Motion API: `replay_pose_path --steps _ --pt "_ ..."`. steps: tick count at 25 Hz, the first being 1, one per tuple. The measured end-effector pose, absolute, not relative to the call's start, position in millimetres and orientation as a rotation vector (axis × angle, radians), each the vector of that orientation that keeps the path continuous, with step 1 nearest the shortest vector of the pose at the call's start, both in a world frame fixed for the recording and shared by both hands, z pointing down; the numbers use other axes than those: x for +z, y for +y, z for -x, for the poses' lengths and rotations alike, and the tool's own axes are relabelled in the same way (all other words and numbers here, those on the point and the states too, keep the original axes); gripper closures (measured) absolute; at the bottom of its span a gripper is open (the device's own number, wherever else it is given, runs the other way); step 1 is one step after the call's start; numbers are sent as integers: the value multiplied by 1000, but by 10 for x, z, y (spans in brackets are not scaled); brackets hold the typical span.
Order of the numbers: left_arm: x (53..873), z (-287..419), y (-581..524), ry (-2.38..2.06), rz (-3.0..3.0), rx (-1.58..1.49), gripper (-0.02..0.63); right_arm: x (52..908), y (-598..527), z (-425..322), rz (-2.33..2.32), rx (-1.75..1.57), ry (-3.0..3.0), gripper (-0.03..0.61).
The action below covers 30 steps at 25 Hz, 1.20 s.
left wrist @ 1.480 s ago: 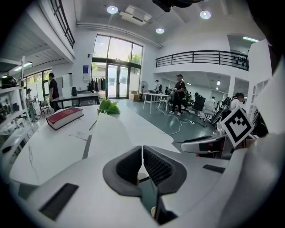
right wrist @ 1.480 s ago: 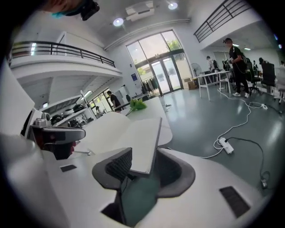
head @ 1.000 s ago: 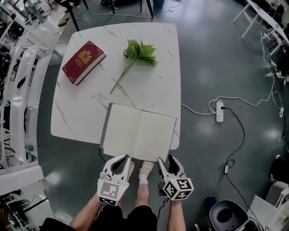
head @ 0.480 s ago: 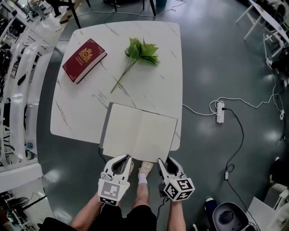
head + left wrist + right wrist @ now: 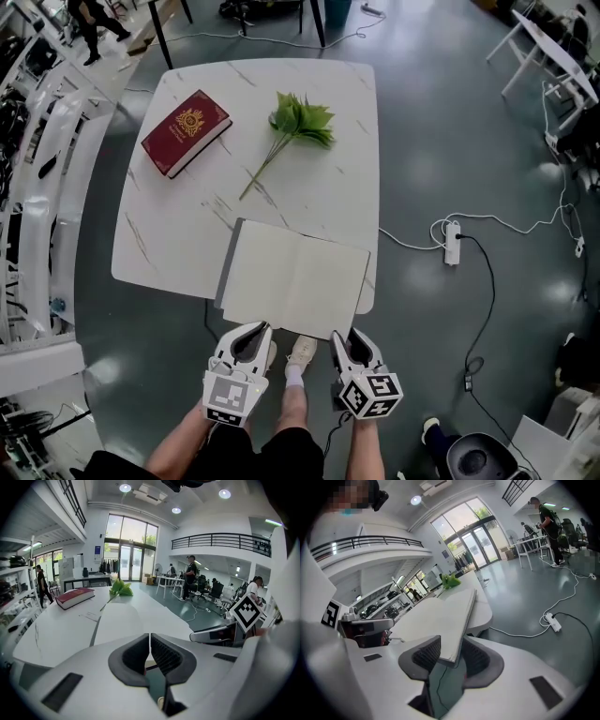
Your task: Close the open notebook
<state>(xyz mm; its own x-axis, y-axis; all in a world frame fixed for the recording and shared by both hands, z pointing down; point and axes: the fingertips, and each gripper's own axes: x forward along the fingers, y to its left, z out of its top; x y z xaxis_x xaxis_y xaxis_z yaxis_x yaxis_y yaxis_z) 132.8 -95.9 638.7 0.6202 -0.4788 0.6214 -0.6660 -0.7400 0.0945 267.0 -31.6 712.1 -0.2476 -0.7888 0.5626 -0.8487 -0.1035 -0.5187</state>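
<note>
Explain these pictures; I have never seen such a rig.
No robot here: a person holds a two-jaw gripper in each hand. The head view looks down from the person's head; the other two cameras ride on the grippers, looking along their jaws. On the white table lie an open notebook, a closed red book and a leafy sprig. The left gripper is shut and empty. The right gripper has the notebook's near right corner between its jaws, which have just been closing; whether they pinch it yet is unclear.
</note>
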Motion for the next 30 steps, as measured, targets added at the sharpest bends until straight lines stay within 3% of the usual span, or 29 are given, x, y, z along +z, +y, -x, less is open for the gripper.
replay_pose_path --steps 30 --pt "5436 -410 -1094 -1070 -2594 699 583 5982 -573 -2029 -1916 1010 -2110 476"
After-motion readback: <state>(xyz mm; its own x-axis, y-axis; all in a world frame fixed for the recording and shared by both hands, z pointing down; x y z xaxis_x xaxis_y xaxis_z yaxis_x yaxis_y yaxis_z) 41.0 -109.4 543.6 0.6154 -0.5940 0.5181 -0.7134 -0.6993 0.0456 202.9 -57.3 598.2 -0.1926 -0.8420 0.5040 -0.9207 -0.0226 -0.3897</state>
